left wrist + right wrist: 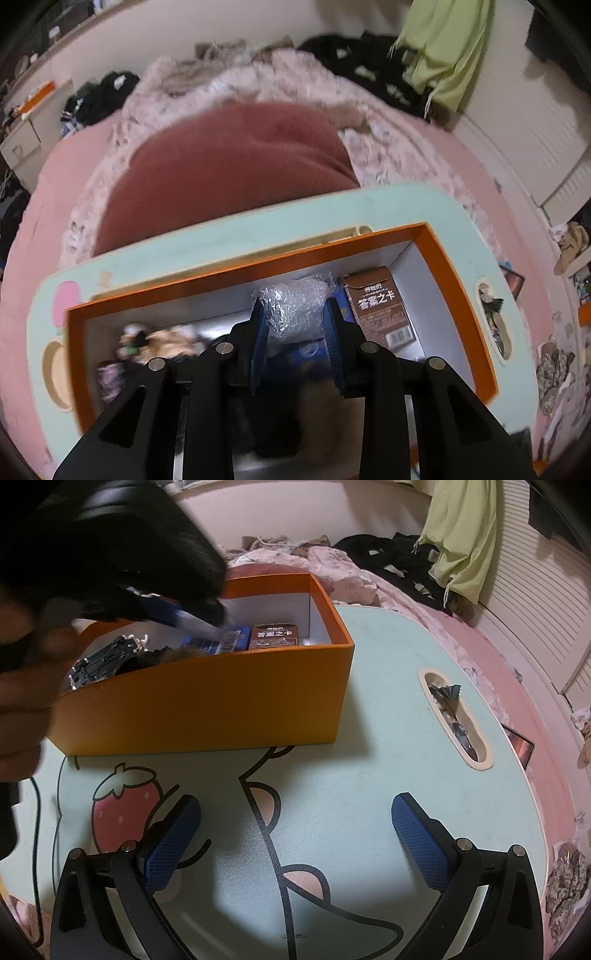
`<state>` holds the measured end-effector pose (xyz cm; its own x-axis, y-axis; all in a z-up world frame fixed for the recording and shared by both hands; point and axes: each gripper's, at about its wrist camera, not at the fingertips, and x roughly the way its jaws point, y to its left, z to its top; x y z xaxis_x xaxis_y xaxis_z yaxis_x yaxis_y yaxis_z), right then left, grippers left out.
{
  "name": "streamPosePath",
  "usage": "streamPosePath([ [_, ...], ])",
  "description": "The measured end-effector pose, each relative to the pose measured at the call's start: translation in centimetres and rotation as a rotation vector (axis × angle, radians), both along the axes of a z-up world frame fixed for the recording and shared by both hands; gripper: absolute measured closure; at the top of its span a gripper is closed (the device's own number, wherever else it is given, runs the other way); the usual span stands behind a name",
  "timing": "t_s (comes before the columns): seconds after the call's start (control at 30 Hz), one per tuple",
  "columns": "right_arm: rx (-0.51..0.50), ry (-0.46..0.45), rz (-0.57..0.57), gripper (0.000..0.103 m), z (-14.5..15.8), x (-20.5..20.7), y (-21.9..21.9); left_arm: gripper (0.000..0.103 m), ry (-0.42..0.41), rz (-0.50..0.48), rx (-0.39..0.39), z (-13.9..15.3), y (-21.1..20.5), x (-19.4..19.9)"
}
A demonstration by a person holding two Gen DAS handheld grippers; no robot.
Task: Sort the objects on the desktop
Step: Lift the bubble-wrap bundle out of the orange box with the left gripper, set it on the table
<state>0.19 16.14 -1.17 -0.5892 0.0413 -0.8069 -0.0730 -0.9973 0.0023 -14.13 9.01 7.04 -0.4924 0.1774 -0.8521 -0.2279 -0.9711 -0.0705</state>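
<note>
My left gripper (295, 314) is shut on a crumpled wad of clear bubble wrap (291, 295), held above the inside of an orange box (258, 258). Its blue pads press the wad from both sides. A brown card box (380, 306) stands in the orange box to the right of the wad, with blurred dark and pale items at the left. In the right wrist view the orange box (221, 701) stands on the pale green cartoon table (369, 664), and the left gripper is a dark blur over it. My right gripper (295, 823) hangs open over the table, with nothing between its fingers.
A slot in the table (452, 716) at the right holds crumpled wrappers. A phone (521, 747) lies just past the table's right edge. Around the table is a pink bed with a red cushion (236, 166), rumpled bedding and dark clothes.
</note>
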Motion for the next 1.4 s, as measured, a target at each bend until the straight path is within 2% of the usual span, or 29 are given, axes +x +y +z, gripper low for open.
streamPosePath([
  [0.1, -0.001, 0.001, -0.002, 0.0, 0.0, 0.0, -0.1, 0.072, 0.069, 0.0, 0.082, 3.0, -2.8, 3.1],
  [0.13, -0.001, 0.002, -0.002, 0.0, -0.1, 0.2, 0.1, 0.072, 0.11, -0.002, 0.119, 4.4, -4.2, 5.2],
  [0.2, -0.002, 0.003, -0.004, 0.0, -0.2, 0.2, 0.3, 0.072, 0.172, -0.005, 0.142, 6.1, -5.9, 8.6],
  [0.27, -0.002, 0.003, -0.005, 0.0, -0.2, 0.2, 0.3, 0.072, 0.21, -0.012, 0.114, 6.9, -7.0, 11.0],
  [0.3, -0.002, 0.003, -0.005, 0.0, -0.2, 0.2, 0.4, 0.072, 0.231, -0.014, 0.074, 6.5, -7.4, 12.8],
  [0.4, -0.002, 0.004, -0.005, 0.0, -0.2, 0.2, 0.4, 0.072, 0.207, -0.026, 0.008, 4.0, -7.3, 14.9],
  [0.5, -0.001, 0.004, -0.008, 0.0, -0.2, 0.2, 0.7, 0.072, 0.12, -0.037, 0.031, -0.2, -6.6, 14.5],
  [0.6, -0.001, 0.004, -0.009, 0.0, -0.3, 0.2, 0.7, 0.067, 0.119, 0.022, 0.03, -2.4, -6.4, 13.8],
  [0.7, -0.001, 0.004, -0.009, 0.0, -0.2, 0.1, 0.7, 0.052, 0.125, 0.059, 0.063, -2.5, -7.0, 13.6],
  [0.77, -0.001, 0.005, -0.01, 0.0, -0.3, 0.2, 0.7, 0.022, 0.186, 0.076, 0.092, -1.8, -8.2, 14.9],
  [0.8, -0.001, 0.005, -0.01, 0.0, -0.2, 0.1, 0.6, 0.017, 0.218, 0.087, 0.086, -1.4, -8.7, 15.7],
  [0.9, -0.001, 0.005, -0.01, 0.0, -0.3, 0.2, 0.7, 0.016, 0.254, 0.082, 0.011, -1.2, -9.4, 17.3],
  [0.93, -0.001, 0.006, -0.009, 0.0, -0.3, 0.2, 0.7, 0.016, 0.246, 0.068, -0.029, -1.7, -9.4, 17.7],
  [1.0, 0.0, 0.005, -0.009, 0.0, -0.3, 0.2, 0.7, 0.016, 0.201, 0.055, -0.056, -2.8, -9.2, 17.3],
  [1.07, 0.0, 0.004, -0.009, 0.0, -0.4, 0.1, 0.7, 0.015, 0.125, 0.056, -0.055, -4.5, -9.2, 17.0],
  [1.13, 0.001, 0.003, -0.009, 0.0, -0.4, -0.1, 0.9, 0.0, 0.065, 0.077, -0.056, -5.4, -9.4, 15.9],
  [1.17, 0.0, 0.004, -0.009, 0.0, -0.4, -0.1, 1.0, 0.0, 0.054, 0.086, -0.054, -5.4, -9.6, 15.5],
  [1.33, -0.002, 0.005, -0.009, 0.0, -0.4, -0.1, 1.0, 0.0, 0.068, 0.093, -0.049, -5.6, -9.7, 14.5],
  [1.4, -0.042, 0.027, -0.008, 0.003, -0.1, 0.1, 1.4, 0.0, 0.073, 0.093, -0.047, -5.8, -9.9, 14.6],
])
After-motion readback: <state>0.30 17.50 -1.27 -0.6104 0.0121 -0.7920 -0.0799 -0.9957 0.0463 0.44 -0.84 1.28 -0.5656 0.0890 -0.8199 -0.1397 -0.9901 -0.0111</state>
